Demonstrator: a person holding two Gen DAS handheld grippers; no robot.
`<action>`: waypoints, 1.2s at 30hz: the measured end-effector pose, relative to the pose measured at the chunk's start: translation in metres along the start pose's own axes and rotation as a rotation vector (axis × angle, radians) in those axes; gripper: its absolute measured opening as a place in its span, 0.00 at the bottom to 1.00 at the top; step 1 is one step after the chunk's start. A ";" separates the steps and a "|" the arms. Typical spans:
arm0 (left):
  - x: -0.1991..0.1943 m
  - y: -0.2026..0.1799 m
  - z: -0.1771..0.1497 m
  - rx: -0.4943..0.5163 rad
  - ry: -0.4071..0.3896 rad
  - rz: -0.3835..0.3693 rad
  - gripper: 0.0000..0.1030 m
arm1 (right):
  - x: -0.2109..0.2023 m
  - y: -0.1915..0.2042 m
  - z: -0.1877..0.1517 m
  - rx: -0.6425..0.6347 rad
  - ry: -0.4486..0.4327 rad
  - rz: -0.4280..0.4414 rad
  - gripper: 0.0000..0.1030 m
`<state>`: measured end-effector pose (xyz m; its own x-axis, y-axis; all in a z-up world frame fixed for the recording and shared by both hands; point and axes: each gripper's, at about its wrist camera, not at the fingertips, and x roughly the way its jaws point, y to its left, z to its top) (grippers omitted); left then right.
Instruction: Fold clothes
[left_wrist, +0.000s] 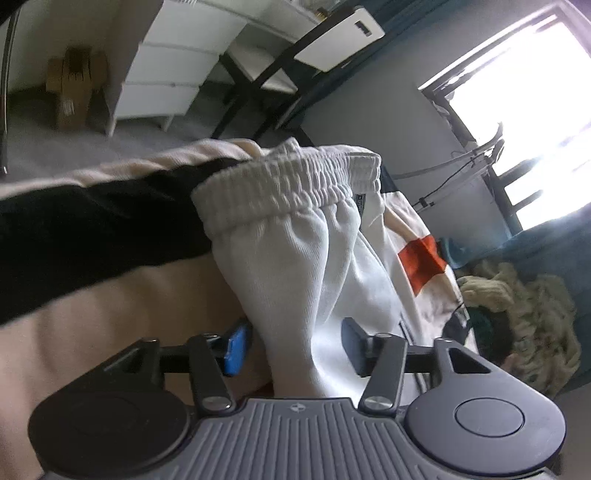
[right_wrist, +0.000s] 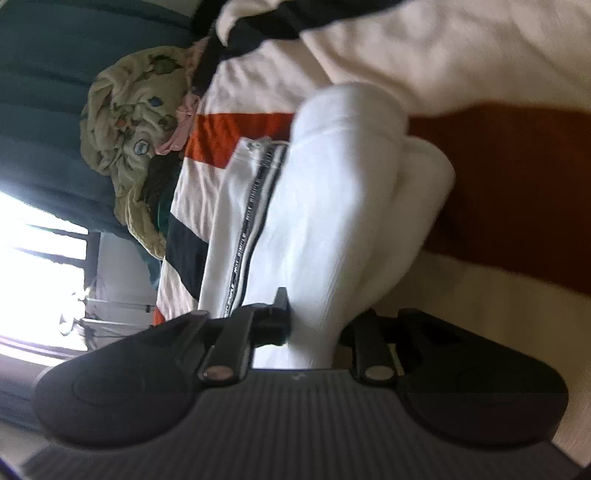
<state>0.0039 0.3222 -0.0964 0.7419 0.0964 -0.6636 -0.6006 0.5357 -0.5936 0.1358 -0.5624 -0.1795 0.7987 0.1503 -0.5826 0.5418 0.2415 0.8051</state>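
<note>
White sweatpants (left_wrist: 295, 236) with an elastic waistband lie on a striped blanket; in the right wrist view they (right_wrist: 332, 206) show a black side stripe. My left gripper (left_wrist: 295, 345) has its blue pads wide apart, with a fold of the white fabric running between them; the pads do not press it. My right gripper (right_wrist: 317, 325) is closed on a bunch of the white sweatpants fabric, which rises straight out from between its black fingers. The views are blurred by motion.
The cream blanket (left_wrist: 110, 314) has black, orange and dark red stripes. A heap of patterned beige laundry (right_wrist: 125, 125) lies by a teal sofa. A white drawer unit (left_wrist: 166, 74), a black-framed desk, a cardboard box and a bright window (left_wrist: 535, 110) stand around.
</note>
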 end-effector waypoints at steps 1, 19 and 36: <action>-0.003 -0.005 0.000 0.020 -0.014 0.011 0.60 | 0.002 -0.003 0.002 0.025 0.012 0.007 0.36; -0.014 -0.116 -0.062 0.504 -0.155 -0.018 0.79 | 0.019 -0.010 0.015 0.044 -0.013 0.117 0.59; 0.073 -0.163 -0.234 1.032 0.052 -0.104 0.81 | 0.023 -0.015 0.023 0.016 -0.075 0.267 0.60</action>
<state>0.0864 0.0457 -0.1541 0.7469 -0.0143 -0.6648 0.0310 0.9994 0.0133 0.1521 -0.5850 -0.2017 0.9307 0.1353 -0.3400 0.3129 0.1874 0.9311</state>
